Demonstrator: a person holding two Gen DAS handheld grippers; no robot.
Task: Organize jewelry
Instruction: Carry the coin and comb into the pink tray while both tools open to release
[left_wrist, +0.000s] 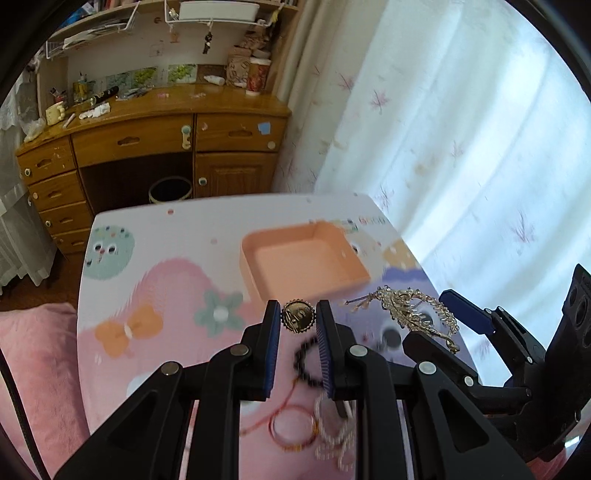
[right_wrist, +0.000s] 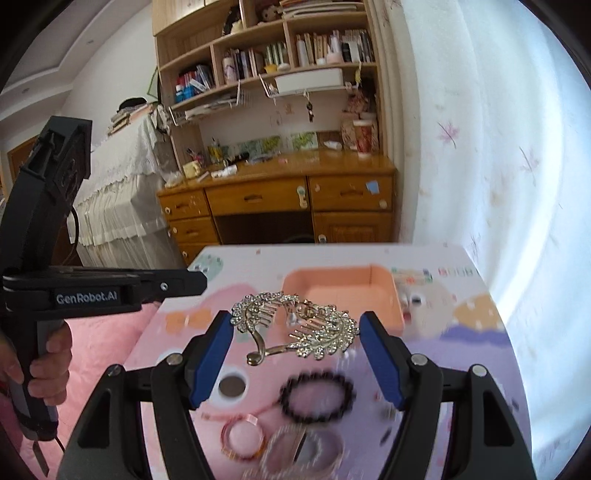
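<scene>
- The right gripper (right_wrist: 295, 332), nearest, is clamped across one wide silver hair comb (right_wrist: 295, 328), held above the table (right_wrist: 461, 350).
- The left gripper (left_wrist: 297, 317), on the left, is pinched on one small gold brooch (left_wrist: 298, 316).
- Both pieces seem lifted for carrying; I judge the step is transport to the one orange tray (right_wrist: 343, 284) at the far side.
- Next move needs lowering over the tray, then opening.
- On the near table lie one dark bead bracelet (right_wrist: 317, 398), one red bangle (right_wrist: 243, 439) and one pearl string (left_wrist: 332, 432).
</scene>
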